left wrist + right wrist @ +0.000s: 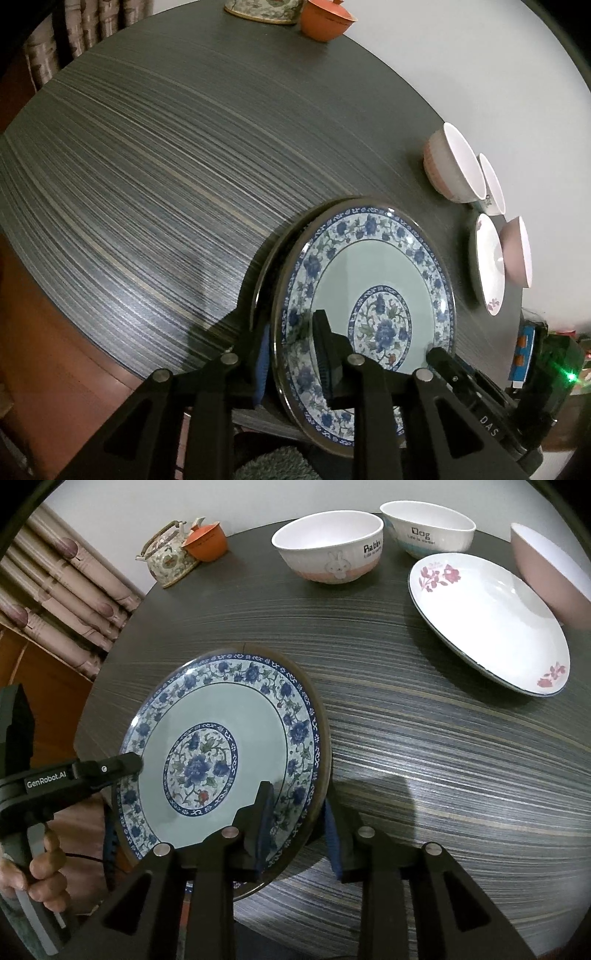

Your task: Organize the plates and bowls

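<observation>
A blue-flowered plate (369, 266) (221, 709) lies on a dark-rimmed plate (324, 720) at the round table's near edge. My left gripper (291, 328) (122, 797) straddles its left rim, one finger on top and the blue pad outside. A thin dark gap shows at the rim. My right gripper (297, 797) (478, 352) straddles the right rim the same way, its pads just off the plate. At the back stand a rabbit bowl (328, 550), a dog bowl (428, 528), a pink bowl (546, 572) and a red-flowered plate (487, 624).
A patterned teapot (166, 557) and an orange cup (207, 542) stand at the table's far left edge. A person's hand (40, 871) grips the left tool's handle. The striped dark tabletop (166, 166) stretches wide to the left of the plates.
</observation>
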The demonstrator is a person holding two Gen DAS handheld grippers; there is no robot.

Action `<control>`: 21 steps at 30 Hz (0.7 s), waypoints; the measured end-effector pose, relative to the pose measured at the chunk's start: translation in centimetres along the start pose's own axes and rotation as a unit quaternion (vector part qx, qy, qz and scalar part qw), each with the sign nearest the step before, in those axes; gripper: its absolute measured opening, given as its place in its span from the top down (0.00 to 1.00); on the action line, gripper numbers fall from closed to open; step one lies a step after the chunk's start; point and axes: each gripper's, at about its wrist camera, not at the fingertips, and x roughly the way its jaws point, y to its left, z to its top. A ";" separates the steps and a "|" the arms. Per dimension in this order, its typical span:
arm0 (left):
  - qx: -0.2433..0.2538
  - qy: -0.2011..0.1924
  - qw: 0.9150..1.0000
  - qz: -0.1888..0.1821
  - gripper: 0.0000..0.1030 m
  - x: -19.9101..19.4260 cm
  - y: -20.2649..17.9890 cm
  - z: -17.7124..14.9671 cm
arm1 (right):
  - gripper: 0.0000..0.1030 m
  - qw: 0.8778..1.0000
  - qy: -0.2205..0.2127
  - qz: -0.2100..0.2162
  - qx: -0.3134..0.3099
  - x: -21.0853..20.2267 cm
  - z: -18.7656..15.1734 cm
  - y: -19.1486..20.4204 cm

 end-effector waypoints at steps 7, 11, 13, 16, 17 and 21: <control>0.014 0.005 1.000 0.010 0.69 0.2 -0.7 0.1 | 0.74 1.000 0.006 0.006 0.009 0.2 -0.1 -0.3; 0.016 0.007 1.000 0.008 0.61 0.3 -0.9 -0.1 | 0.74 1.000 0.012 0.017 0.022 0.4 -0.1 -0.5; 0.018 0.007 1.000 0.010 0.59 0.3 -0.9 -0.2 | 0.74 1.000 0.010 0.014 0.019 0.4 -0.1 -0.4; 0.028 -0.005 0.999 0.035 0.54 0.1 -1.1 -0.3 | 0.74 1.000 0.010 0.014 0.020 0.3 -0.1 -0.6; 0.032 -0.014 0.998 0.047 0.53 -0.1 -1.2 -0.3 | 0.74 1.000 0.010 0.014 0.019 0.3 0.0 -0.5; 0.032 -0.009 0.999 0.040 0.52 0.2 -1.3 -0.2 | 0.72 1.000 0.007 0.015 0.018 0.3 0.3 -0.3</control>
